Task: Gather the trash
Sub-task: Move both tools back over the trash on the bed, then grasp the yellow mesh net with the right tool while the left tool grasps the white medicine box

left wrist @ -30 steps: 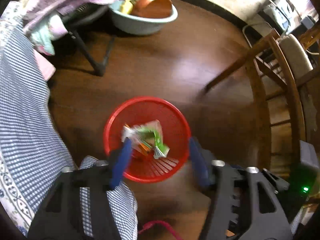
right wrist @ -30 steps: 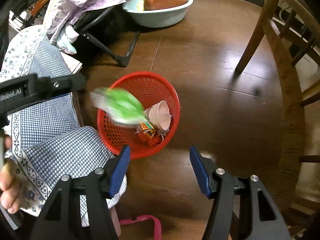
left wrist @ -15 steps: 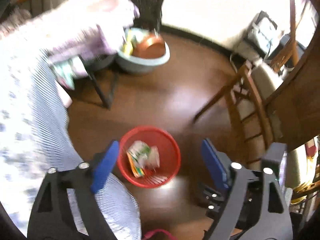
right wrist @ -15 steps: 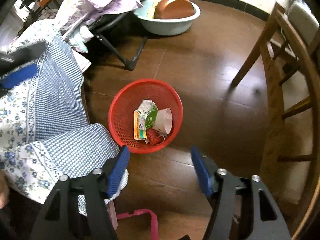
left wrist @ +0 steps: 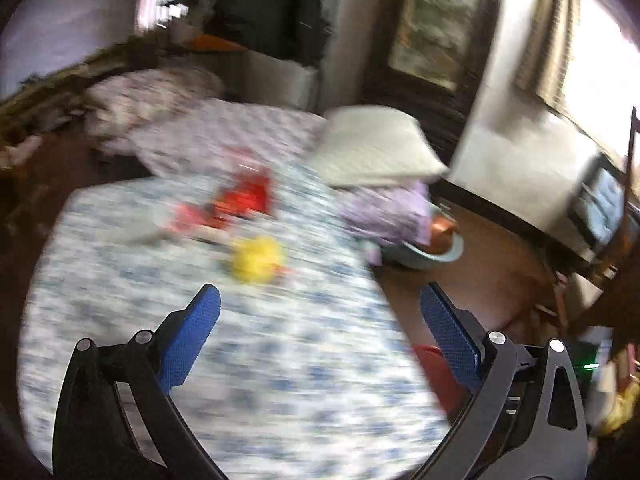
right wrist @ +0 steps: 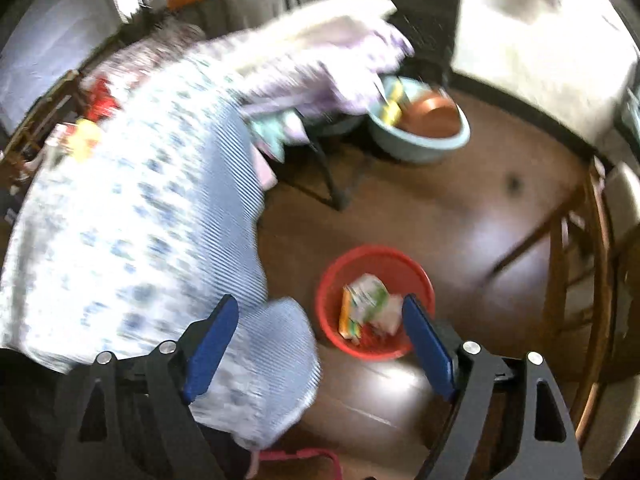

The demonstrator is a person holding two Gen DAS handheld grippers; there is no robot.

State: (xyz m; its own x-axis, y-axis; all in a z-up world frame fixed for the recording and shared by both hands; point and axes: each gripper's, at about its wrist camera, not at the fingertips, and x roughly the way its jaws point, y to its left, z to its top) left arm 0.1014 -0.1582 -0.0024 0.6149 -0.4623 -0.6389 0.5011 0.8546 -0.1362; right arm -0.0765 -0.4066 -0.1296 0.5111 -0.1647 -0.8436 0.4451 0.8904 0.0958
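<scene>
The biggest thing before me is the desk (left wrist: 280, 360), covered by a blue-and-white patterned cloth (right wrist: 132, 232) that droops over its edge toward the dark brown floor (right wrist: 440, 220). Both views are smeared with blur, so fine detail is lost. Beyond the desk a pale cushion (left wrist: 372, 148) lies on purple fabric (left wrist: 384, 212), and near it on the floor stands a light blue basin (right wrist: 424, 148) with a copper-coloured bowl (right wrist: 432, 118) in it. A wooden chair (right wrist: 576, 264) stands at the right of the floor.

The red basket (right wrist: 344, 280) sits on the floor just beside the hanging cloth, and in it lies the trash: a green-and-white carton (right wrist: 366, 294) among other wrappers I cannot make out. On the desk top remain red packets (left wrist: 240, 200) and a yellow lump (left wrist: 258, 258), too blurred to name.

My left gripper (left wrist: 320, 312) is released, its jaws just spread wide with nothing between them, above the cloth. My right gripper (right wrist: 320, 320) is also released, jaws just widened and empty, above the basket's near side.
</scene>
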